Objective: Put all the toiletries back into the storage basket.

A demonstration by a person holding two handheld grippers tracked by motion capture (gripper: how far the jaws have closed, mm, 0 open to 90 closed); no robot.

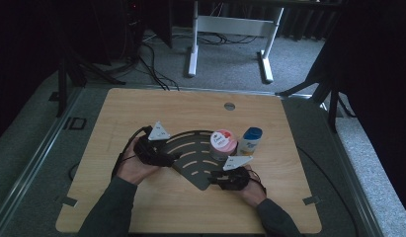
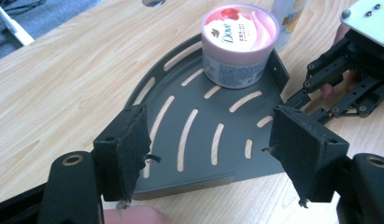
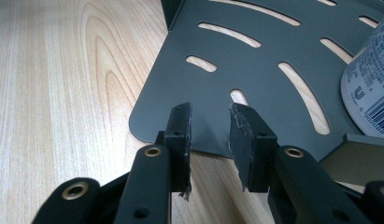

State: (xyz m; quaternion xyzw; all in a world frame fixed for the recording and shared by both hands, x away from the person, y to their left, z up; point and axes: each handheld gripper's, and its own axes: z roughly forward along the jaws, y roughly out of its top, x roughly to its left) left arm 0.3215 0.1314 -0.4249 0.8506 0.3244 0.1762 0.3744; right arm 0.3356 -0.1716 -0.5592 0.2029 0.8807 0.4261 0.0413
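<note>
Dark slotted corner shelf (image 1: pixel 193 158) lies flat at table (image 1: pixel 141 106) centre. Pink-lidded cream jar (image 1: pixel 223 144) stands on the shelf's corner at about 2 o'clock from shelf centre; a blue-capped bottle (image 1: pixel 251 140) stands on the table just beside it at 3 o'clock. Left gripper (image 2: pixel 213 149), at the shelf's 9 o'clock edge: jaws wide apart, gripping nothing, shelf edge below the gap. Right gripper (image 3: pixel 210 135), at 5 o'clock: jaws narrowly apart over the shelf's rim, pads not pressing it.
</note>
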